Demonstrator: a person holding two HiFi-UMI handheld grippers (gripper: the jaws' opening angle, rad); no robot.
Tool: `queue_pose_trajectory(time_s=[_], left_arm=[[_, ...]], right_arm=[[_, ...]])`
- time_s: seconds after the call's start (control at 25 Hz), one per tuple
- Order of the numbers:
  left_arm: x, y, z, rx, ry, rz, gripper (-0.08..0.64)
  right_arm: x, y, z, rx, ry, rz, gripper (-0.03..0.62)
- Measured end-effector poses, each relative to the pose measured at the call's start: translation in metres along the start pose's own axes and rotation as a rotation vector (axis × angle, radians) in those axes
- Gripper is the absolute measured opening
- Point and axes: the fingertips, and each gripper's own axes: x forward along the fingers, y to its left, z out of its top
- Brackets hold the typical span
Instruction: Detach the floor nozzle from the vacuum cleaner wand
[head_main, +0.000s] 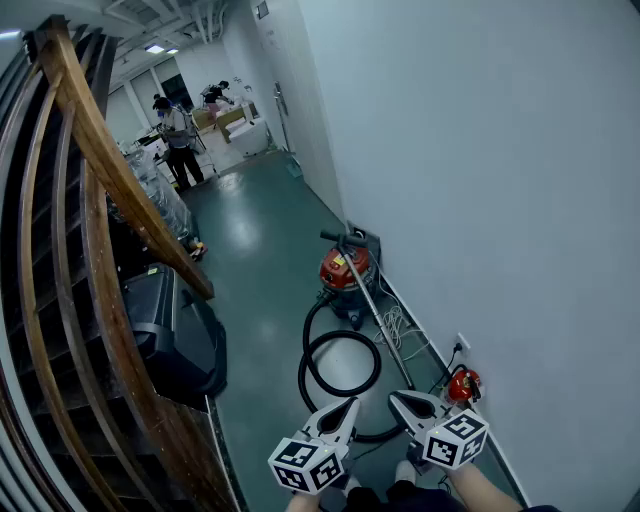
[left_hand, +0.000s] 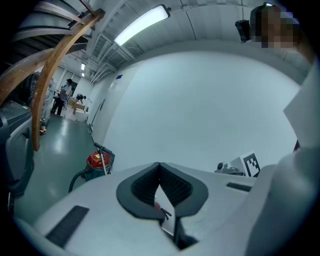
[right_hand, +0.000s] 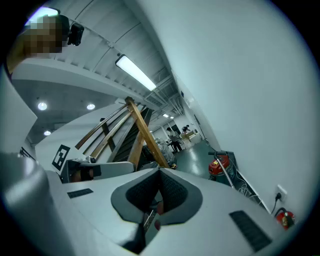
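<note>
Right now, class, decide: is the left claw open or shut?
Shut. In the left gripper view, the left claw has its dark pads meeting at the tips, nothing between them.

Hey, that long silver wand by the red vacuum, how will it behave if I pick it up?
The wand looks like a straight, thin metal tube: probably stiff and fairly light. Being long, it may lever or swing if gripped near one end. The looped black hose, if joined to it, would likely drag floppily.

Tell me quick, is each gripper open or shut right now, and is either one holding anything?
Left gripper: shut, holding nothing.
Right gripper: shut, holding nothing.
</note>
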Motion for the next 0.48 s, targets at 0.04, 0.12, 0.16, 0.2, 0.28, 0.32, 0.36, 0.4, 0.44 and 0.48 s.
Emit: queue_pose_trajectory(time_s=[0.04, 0.12, 0.16, 0.2, 0.28, 0.32, 0.36, 0.4, 0.44, 0.48], left_arm=[[0.001, -0.002, -0.001, 0.002, 0.001, 0.002, 0.005], [0.002, -0.004, -0.005, 0.004, 0.003, 0.01, 0.005], [0.002, -0.005, -0.007, 0.003, 0.005, 0.017, 0.005], [0.002, -0.005, -0.009, 0.0, 0.008, 0.025, 0.005], [0.0, -0.004, -0.013, -0.004, 0.012, 0.042, 0.005], [-0.001, -0.004, -0.016, -0.002, 0.014, 0.05, 0.005], [-0.002, -0.003, -0.017, 0.001, 0.015, 0.058, 0.005], [-0.002, 0.0, -0.019, 0.004, 0.016, 0.065, 0.005], [-0.004, 0.003, -0.019, 0.005, 0.018, 0.07, 0.005], [-0.006, 0.007, -0.019, 0.005, 0.022, 0.072, 0.005]], right_arm=[[-0.002, -0.002, 0.002, -0.007, 0.0, 0.004, 0.017], [-0.006, -0.005, 0.004, -0.022, 0.002, 0.011, 0.017], [-0.008, -0.006, 0.004, -0.028, 0.006, 0.014, 0.017], [-0.01, -0.007, 0.004, -0.036, 0.01, 0.017, 0.017], [-0.014, -0.008, 0.001, -0.053, 0.022, 0.025, 0.017], [-0.016, -0.009, -0.001, -0.06, 0.028, 0.03, 0.017], [-0.016, -0.01, -0.003, -0.065, 0.032, 0.036, 0.017], [-0.015, -0.011, -0.004, -0.065, 0.034, 0.041, 0.017], [-0.012, -0.012, -0.005, -0.058, 0.033, 0.046, 0.017], [-0.008, -0.012, -0.005, -0.047, 0.03, 0.049, 0.017]])
